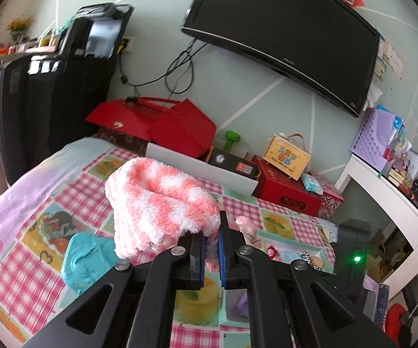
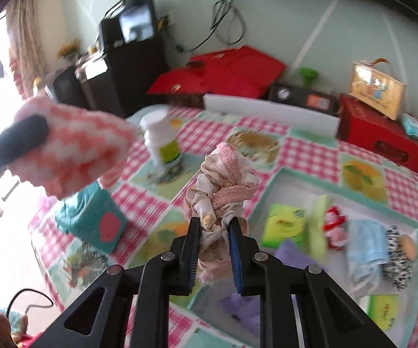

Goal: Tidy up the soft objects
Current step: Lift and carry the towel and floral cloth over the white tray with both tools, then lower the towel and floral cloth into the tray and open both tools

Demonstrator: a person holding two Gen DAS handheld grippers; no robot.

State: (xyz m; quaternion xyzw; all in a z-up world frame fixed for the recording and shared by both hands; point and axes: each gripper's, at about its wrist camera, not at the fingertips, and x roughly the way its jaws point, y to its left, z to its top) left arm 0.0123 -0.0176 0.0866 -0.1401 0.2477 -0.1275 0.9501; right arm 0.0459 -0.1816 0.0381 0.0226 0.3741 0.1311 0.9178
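Left gripper [image 1: 211, 239] jaws pinch sock [image 1: 159, 203]; right gripper [image 2: 214, 229] jaws pinch cloth [image 2: 223, 182], tray [image 2: 278, 178] at 3 o'clock.

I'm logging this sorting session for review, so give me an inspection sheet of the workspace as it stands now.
Surface: table under a pink checked patchwork cloth.
Job's things: pink-and-white fluffy cloth held up off the table; beige lace-trimmed fabric bundle also lifted; shallow tray holding soft items, among them a blue cloth and a small red-and-white toy.
Clutter: white bottle, teal box, red boxes at the wall.
Grippers: left gripper shut on the fluffy cloth; right gripper shut on the fabric bundle.
Cables: black cords hanging below the television.
Surroundings: white desk, purple basket.
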